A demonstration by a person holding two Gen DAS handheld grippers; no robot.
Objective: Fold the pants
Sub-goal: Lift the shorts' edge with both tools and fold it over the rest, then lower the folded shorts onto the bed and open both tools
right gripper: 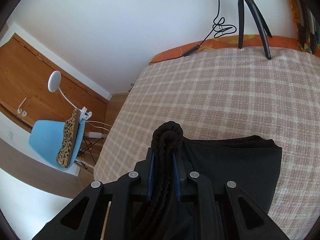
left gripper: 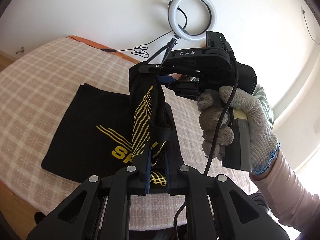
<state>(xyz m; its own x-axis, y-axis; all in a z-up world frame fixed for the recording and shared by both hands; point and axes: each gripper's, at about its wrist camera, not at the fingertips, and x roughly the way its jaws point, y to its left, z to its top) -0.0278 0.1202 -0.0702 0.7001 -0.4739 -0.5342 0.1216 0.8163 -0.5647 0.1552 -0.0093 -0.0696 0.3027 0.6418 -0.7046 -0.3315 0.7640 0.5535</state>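
Observation:
Black pants [left gripper: 90, 128] with yellow stripes and lettering lie partly folded on the checked bed cover [left gripper: 40, 76]. My left gripper [left gripper: 157, 154] is shut on one lifted edge of the pants. My right gripper [left gripper: 158, 76], held in a white-gloved hand [left gripper: 236, 124], is shut on the same lifted edge higher up, so a strip of cloth hangs between the two. In the right wrist view my right gripper [right gripper: 165, 152] pinches a bunched black waistband [right gripper: 168, 134], with the rest of the pants [right gripper: 240, 170] lying to the right on the cover [right gripper: 220, 92].
A ring light [left gripper: 193, 16] on a small tripod [right gripper: 252, 18] stands at the far end of the bed, with a cable [right gripper: 220, 28] trailing. A blue chair [right gripper: 54, 140] with a leopard-print cushion and a clip lamp [right gripper: 55, 81] stands left of the bed, before a wooden door.

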